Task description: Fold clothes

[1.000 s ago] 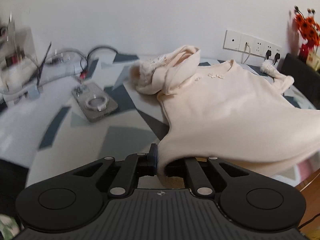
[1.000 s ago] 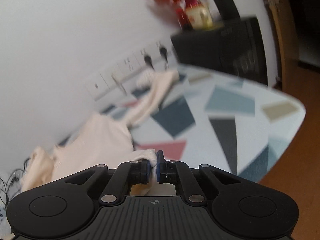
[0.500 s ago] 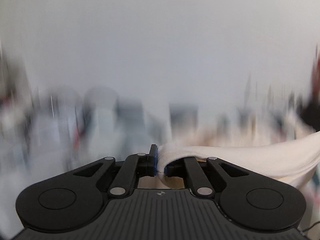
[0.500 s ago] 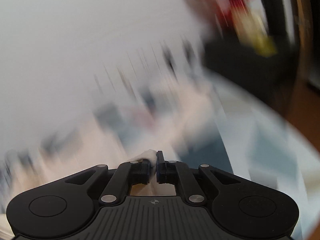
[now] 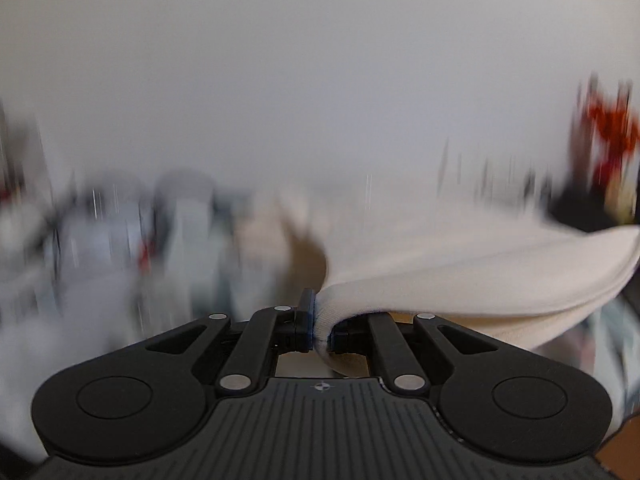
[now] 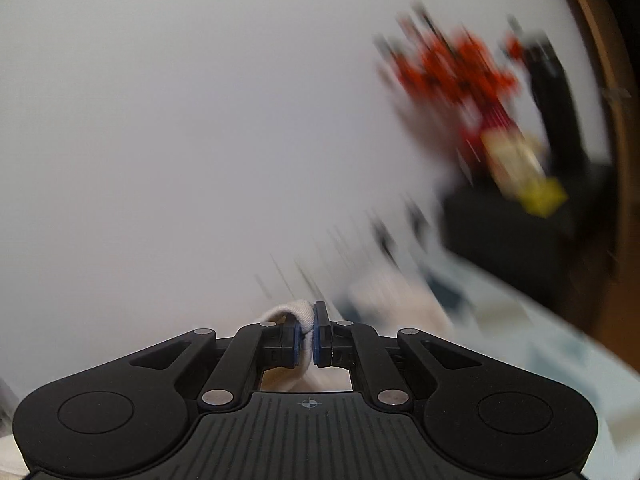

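A cream sweater (image 5: 460,276) is lifted off the table. My left gripper (image 5: 320,326) is shut on a corner of its hem, and the cloth stretches from it up and to the right. My right gripper (image 6: 307,336) is shut on another bunched bit of the sweater's edge (image 6: 286,312). Both views are smeared by motion, and the rest of the garment is blurred.
Blurred red flowers in a vase (image 6: 460,76) stand on a dark cabinet (image 6: 520,240) at the right by the white wall. The patterned table (image 6: 520,344) lies below. Blurred cables and clutter (image 5: 100,232) sit at the left.
Both grippers have risen with the sweater's hem, lifting it off the table. The views swung up toward the wall and turned blurry.
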